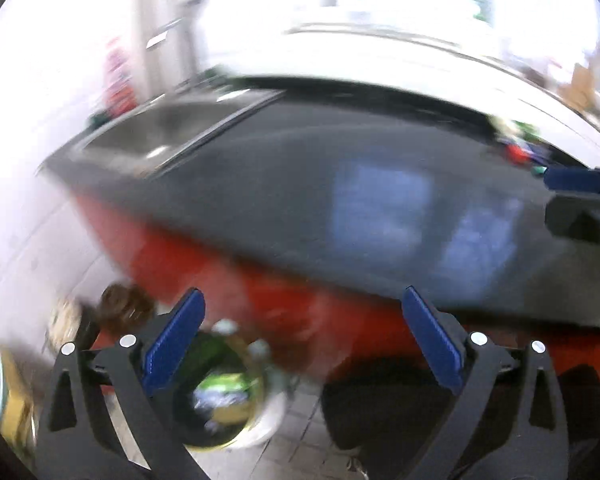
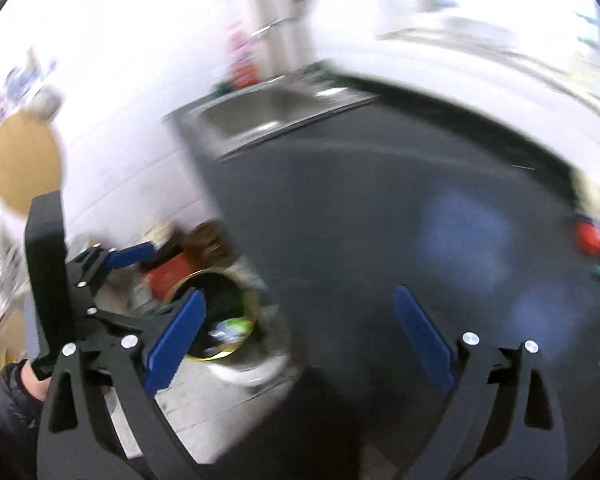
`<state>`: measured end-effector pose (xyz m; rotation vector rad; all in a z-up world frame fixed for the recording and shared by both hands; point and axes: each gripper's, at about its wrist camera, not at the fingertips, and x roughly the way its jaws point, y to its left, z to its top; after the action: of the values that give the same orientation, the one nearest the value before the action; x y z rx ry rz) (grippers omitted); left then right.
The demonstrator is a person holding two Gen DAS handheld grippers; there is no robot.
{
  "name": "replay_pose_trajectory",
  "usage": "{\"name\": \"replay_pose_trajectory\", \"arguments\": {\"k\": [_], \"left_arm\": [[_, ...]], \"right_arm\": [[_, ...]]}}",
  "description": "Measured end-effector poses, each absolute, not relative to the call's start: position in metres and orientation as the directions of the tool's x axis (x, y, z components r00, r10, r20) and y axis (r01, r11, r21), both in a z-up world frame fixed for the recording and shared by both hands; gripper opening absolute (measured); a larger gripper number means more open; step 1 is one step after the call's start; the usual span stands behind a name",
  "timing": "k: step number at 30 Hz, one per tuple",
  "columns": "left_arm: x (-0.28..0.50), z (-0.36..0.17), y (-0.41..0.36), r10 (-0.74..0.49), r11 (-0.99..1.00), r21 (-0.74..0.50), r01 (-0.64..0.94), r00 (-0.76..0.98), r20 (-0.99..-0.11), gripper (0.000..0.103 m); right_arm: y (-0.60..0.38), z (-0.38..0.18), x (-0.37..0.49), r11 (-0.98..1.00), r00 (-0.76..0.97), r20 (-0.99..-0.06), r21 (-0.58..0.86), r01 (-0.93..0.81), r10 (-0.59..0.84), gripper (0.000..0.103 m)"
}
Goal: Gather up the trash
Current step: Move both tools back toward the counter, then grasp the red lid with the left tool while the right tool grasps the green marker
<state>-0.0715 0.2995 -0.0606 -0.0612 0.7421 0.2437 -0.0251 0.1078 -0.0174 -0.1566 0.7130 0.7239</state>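
both claws (image 1: 304,344) (image 2: 296,344) wide apart, empty; leftover trash (image 2: 596,240) sits at the counter's (image 2: 360,220) far right edge, nearer the right one

My left hand-held gripper (image 1: 302,344) and right hand-held gripper (image 2: 296,340) look alike: black angular frames, blue ribbed finger pads (image 1: 176,344), round silver screws (image 1: 127,341). At the right view's lower left, my dark quilted sleeve (image 2: 12,396).

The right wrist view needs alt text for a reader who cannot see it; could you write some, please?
Blurred fisheye view: the open, empty right gripper above a dark countertop, a round bin of trash on the floor at lower left, a steel sink behind.
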Motion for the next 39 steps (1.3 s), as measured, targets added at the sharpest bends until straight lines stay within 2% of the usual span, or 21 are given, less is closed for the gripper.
{"name": "replay_pose_trajectory", "arguments": {"k": [6,9,16,23,28,39], "left_arm": [[0.004,-0.048,0.18,0.031,0.998,0.058,0.01,0.745,-0.666,0.096],[0.038,-0.047,0.135,-0.053,0.994,0.037,0.105,0.734,-0.677,0.096],[0.117,-0.067,0.075,-0.13,0.979,0.01,0.204,0.665,-0.735,0.096],[0.192,-0.093,0.059,-0.142,0.956,0.036,0.291,0.567,-0.812,0.096],[0.246,-0.105,0.049,-0.175,0.931,0.042,0.362,0.545,-0.82,0.096],[0.342,-0.114,0.017,-0.276,0.866,0.023,0.499,0.516,-0.811,0.096]], "right_arm": [[-0.048,-0.008,0.0,0.899,0.681,-0.624,0.082,-0.429,0.382,0.096],[-0.108,-0.011,0.011,0.928,0.696,-0.639,0.08,-0.365,0.328,0.096],[-0.178,-0.045,0.051,0.942,0.647,-0.706,0.083,-0.326,0.286,0.096],[-0.205,-0.093,0.112,0.926,0.551,-0.8,0.018,-0.377,0.239,0.096],[-0.212,-0.111,0.163,0.892,0.524,-0.822,-0.042,-0.45,0.225,0.096],[-0.184,-0.108,0.283,0.706,0.436,-0.805,-0.03,-0.708,0.403,0.096]]}}
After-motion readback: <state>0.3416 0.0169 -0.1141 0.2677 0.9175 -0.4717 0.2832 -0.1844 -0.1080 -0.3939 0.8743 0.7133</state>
